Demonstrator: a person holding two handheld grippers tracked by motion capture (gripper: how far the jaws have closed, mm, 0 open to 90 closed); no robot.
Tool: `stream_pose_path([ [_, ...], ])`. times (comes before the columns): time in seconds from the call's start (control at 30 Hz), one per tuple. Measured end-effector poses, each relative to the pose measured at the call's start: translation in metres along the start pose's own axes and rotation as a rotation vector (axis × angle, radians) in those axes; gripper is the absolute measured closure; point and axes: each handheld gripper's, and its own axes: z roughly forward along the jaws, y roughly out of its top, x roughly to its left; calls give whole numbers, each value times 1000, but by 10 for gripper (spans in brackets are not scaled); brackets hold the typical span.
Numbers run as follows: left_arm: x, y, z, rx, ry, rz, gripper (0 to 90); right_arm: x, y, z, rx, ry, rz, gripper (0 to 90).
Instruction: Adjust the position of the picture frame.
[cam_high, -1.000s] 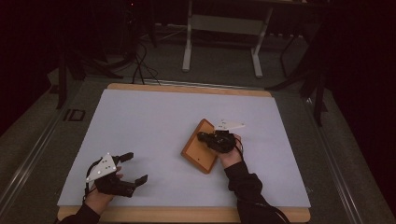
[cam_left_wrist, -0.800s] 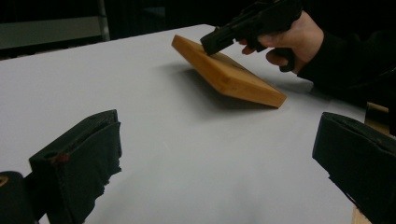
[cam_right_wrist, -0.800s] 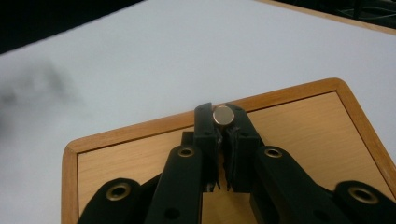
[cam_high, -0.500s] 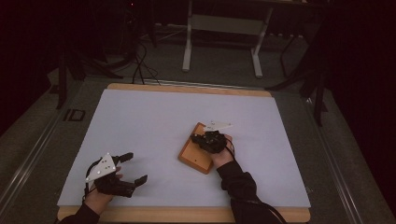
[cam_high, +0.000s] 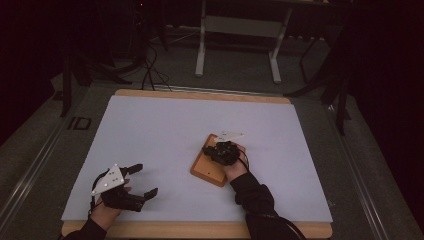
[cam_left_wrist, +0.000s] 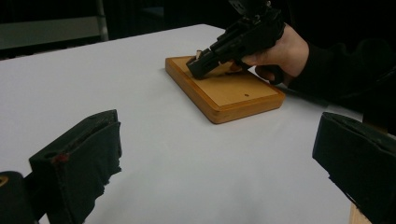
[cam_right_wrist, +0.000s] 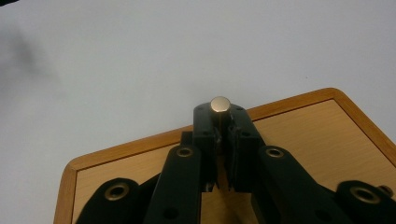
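A flat wooden board (cam_high: 206, 171) with a darker rim lies on the white table cover, right of centre. My right gripper (cam_high: 207, 149) hangs over the board's far end, tips pointing down at it. Its jaws are shut on a small round-topped tan peg (cam_right_wrist: 220, 104), which stands up between the pads above the board (cam_right_wrist: 308, 135). From the left gripper view the peg (cam_left_wrist: 199, 52) sits at the right gripper (cam_left_wrist: 200, 67) tips, just over the board (cam_left_wrist: 233, 93). My left gripper (cam_high: 143, 180) rests near the front left, wide open and holding nothing.
The white cover (cam_high: 165, 130) spreads over a wooden table (cam_high: 200, 94) with free room all around the board. Beyond the far edge stand a metal frame (cam_high: 237, 30) and cables on a dark floor.
My right gripper has shifted a little to the left and lower over the board, still holding the peg. The left gripper has stayed where it was.
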Motion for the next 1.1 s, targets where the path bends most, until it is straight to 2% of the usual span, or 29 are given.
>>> stream_pose_path([
  [0.23, 0, 0, -1, -2, 2, 1, 15, 0, 0, 0, 5, 2, -3, 829],
  [0.3, 0, 0, -1, -2, 2, 2, 15, -2, 1, -2, -2, 27, 18, 760],
  [0.33, 0, 0, -1, -2, 2, 2, 15, -2, 1, -2, -2, 27, 18, 760],
  [0.4, 0, 0, 0, -1, 2, -1, 15, 1, 4, -7, -9, 28, -10, 728],
  [0.47, 0, 0, 0, 2, 2, 1, 15, 2, 6, -9, -17, 32, -17, 701],
  [0.5, 0, 0, 0, 2, 2, 1, 15, 2, 9, -15, -27, 38, -34, 701],
  [0.67, 0, 0, 0, 1, 3, -1, 15, -3, 16, -28, -65, 69, -37, 689],
  [0.93, 0, -1, 0, 1, 3, -3, 15, -14, 23, -37, -93, 52, -17, 691],
  [1.1, 0, -1, 0, 1, 3, 0, 15, -25, 32, -32, -92, 33, -9, 736],
])
